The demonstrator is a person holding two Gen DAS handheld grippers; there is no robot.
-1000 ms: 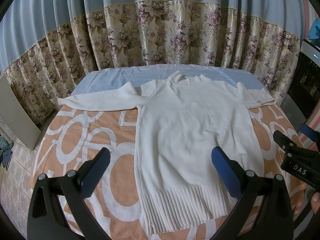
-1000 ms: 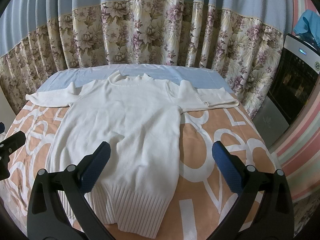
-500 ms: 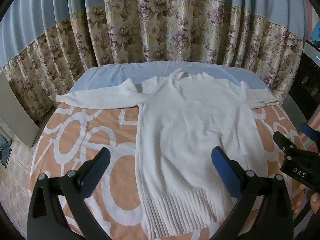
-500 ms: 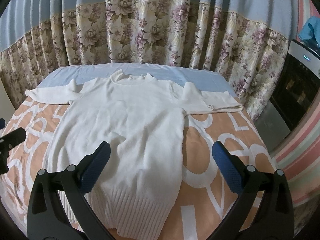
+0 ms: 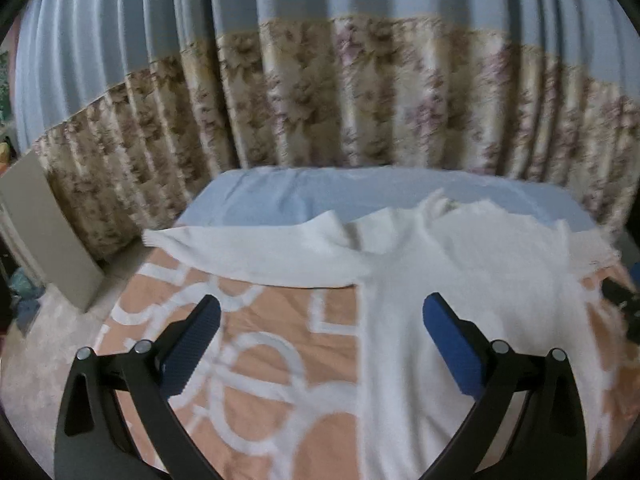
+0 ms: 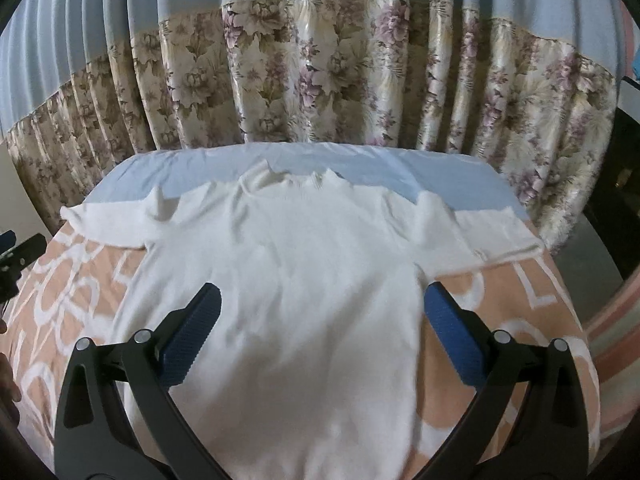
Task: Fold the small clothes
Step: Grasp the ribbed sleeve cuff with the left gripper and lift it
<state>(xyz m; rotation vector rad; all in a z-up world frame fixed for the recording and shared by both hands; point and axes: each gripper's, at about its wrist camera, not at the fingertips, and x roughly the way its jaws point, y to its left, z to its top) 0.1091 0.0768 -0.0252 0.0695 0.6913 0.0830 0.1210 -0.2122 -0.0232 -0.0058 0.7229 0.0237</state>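
Observation:
A white knit sweater [image 6: 320, 280] lies flat and face up on the bed, collar toward the curtain, both sleeves spread sideways. In the left wrist view the sweater [image 5: 480, 280] fills the right half and its left sleeve [image 5: 260, 252] stretches left. My left gripper [image 5: 320, 320] is open and empty above the bedspread beside the sweater's left edge. My right gripper [image 6: 320, 312] is open and empty above the sweater's chest. The hem is out of view.
The bed has an orange and white patterned bedspread [image 5: 256, 360] and a light blue sheet [image 6: 380, 164] at the far end. A floral curtain [image 6: 320, 80] hangs behind. A beige board [image 5: 48, 232] leans at the left; a dark appliance [image 6: 616, 200] stands at the right.
Both grippers have moved forward toward the collar end, so the hem has left view. The left gripper has also swung left. Both stay open.

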